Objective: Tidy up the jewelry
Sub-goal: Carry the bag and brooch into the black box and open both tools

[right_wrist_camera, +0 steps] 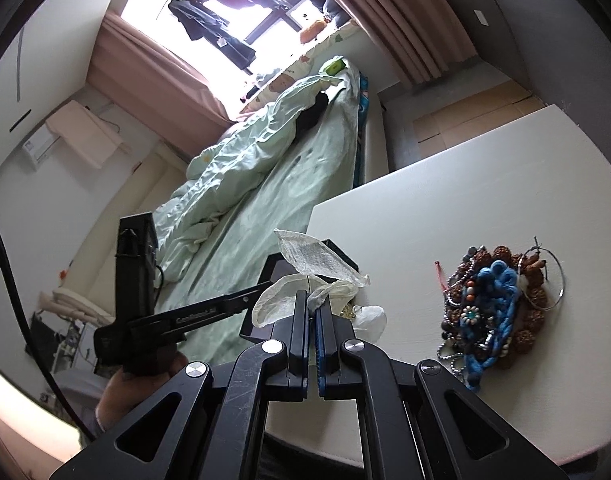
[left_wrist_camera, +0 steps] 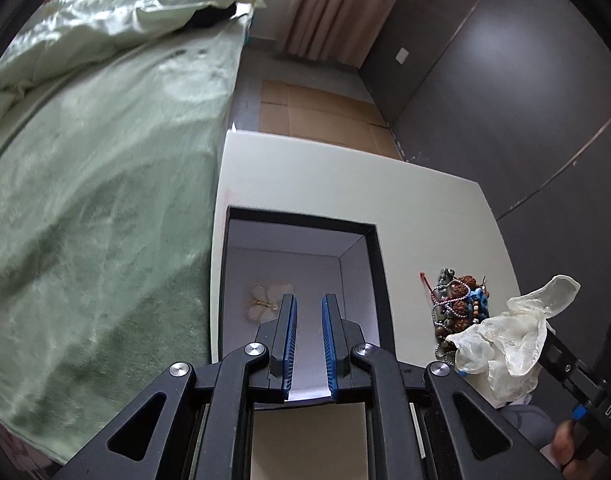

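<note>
At the lower centre of the right wrist view, the right gripper [right_wrist_camera: 312, 300] is pinching its jaws together on a crumpled translucent bag [right_wrist_camera: 305, 276], thin, filmy and wrinkled, holding it above the edge of the black box [right_wrist_camera: 337, 250]; a small pale trinket appears to be sitting inside the film, though it is too small to tell for sure. At the bottom centre of the left wrist view, the left gripper [left_wrist_camera: 308, 308] is hovering over the open box with its blue-ribbed jaws slightly apart and gripping nothing. The step in hand looks to be carrying a bagged piece to the box; the next move likely calls for lowering the bag inside the walls and easing the jaws open. On the box's smooth white floor, a pale looped ornament [left_wrist_camera: 265, 300] with gold wire is lying left of centre. Farther right on the matte white desk [left_wrist_camera: 345, 176], the jewelry pile [right_wrist_camera: 493, 312] is waiting unsorted: knobbly brown seed beads, blue knotted cord, silver bead chains and a thin wire hoop, all tangled. Beyond, at the upper left, a plush green bed [left_wrist_camera: 105, 184] is stretching toward pink curtains [left_wrist_camera: 329, 8].
</note>
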The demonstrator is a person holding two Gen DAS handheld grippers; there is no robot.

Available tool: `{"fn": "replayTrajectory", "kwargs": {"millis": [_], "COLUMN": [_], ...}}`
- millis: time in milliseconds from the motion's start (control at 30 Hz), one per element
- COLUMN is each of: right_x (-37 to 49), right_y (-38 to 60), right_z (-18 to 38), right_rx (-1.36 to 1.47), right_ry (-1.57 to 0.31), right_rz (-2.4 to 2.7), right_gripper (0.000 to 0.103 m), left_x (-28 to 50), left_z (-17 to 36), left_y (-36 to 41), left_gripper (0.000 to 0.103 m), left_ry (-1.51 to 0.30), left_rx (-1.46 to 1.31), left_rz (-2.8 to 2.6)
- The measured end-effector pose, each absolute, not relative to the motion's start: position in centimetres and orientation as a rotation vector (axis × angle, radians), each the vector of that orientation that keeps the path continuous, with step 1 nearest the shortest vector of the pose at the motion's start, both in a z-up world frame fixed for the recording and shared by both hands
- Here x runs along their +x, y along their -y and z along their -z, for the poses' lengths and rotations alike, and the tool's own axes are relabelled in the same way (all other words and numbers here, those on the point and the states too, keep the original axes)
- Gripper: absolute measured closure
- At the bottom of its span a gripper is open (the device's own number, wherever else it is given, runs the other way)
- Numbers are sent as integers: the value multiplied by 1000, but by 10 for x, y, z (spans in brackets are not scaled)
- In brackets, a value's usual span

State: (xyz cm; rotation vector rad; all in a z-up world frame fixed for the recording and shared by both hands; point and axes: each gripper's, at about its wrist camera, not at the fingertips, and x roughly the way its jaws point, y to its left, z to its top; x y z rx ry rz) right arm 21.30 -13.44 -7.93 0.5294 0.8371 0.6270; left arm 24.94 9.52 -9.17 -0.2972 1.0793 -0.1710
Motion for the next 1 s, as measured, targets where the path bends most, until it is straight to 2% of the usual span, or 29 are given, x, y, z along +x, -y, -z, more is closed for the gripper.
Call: {"fn": "replayTrajectory", "kwargs": {"millis": [100,167,200,233,267,333,733,800,833,867,900,1000], "right_x": [217,223,227,230,232,237,264,268,270,271,270,262], "right_y": [130,126,122,118,115,109,58,50,45,43,45,64], "right_z": [80,81,80,80,80,79,76,76,78,80,81,78], "right_rx": [539,531,518,510,507,500,471,450,449,452,451,481], "right_ry": [-844,-853,-856,-858,-859,-860,-886,-902,-932,-954,-951,-927], "right_rz": [-643,-657,-661,-668,-674,-690,-814,-829,-848,-852,-832,-792], "right_gripper": [99,99,99,99,99,99,98,90,62,30,24,24], "left_x": [244,240,237,234,230,221,179,178,178,178,178,177], "left_z": [94,93,90,86,81,72,48,49,49,49,48,46], "left_y": [-100,-103,-105,-106,-108,-111,-146,-151,-152,-151,-150,-145], "left_gripper": [86,63,42,33,30,18,17,17,17,17,17,14], "left_ry": [-1063,-1046,-1029,-1004,-971,-922,-743,-736,-741,-742,-739,-737], "left_rx": [-336,-356,-369,-387,-400,-385,-520,-535,-537,-536,-531,-505], "left_rz": [157,139,134,145,149,104,36,30,26,26,30,37]}}
